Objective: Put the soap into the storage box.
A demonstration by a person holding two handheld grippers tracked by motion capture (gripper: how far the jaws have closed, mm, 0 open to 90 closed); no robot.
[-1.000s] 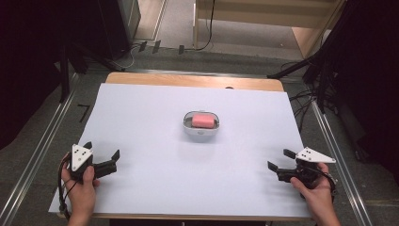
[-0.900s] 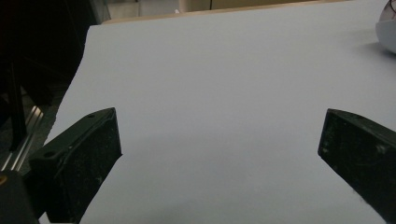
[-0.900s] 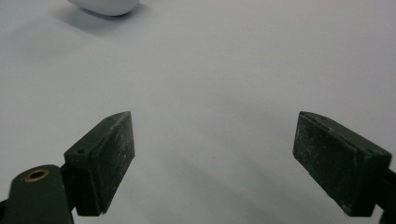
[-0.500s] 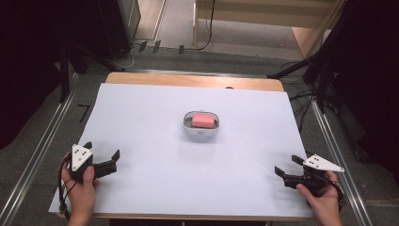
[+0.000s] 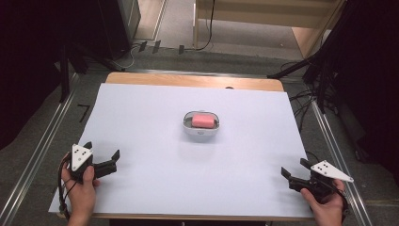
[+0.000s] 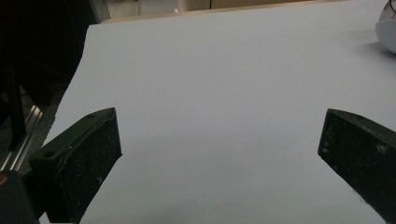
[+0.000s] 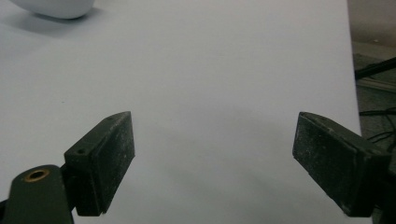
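A small white bowl [image 5: 201,130] sits near the middle of the white sheet [image 5: 155,113], with a pink block [image 5: 203,120] lying inside it. My left gripper [image 5: 102,150] rests at the sheet's front left corner, open, nothing between its jaws; the bowl's edge [image 6: 386,32] peeks in at the top right of the left gripper view. My right gripper [image 5: 295,167] is at the front right corner, held in a hand, also open and empty. The bowl's underside [image 7: 53,8] shows at the top left of the right gripper view.
The sheet covers a wooden table [image 5: 193,81] whose far edge shows as a bare strip. Metal rails [image 5: 40,146] run along both sides of the table. Cables [image 5: 306,101] lie on the floor at the right, dark stands at the left.
My right gripper has slid back toward the front right corner of the sheet and a little to the right. The left gripper, bowl and block have stayed put.
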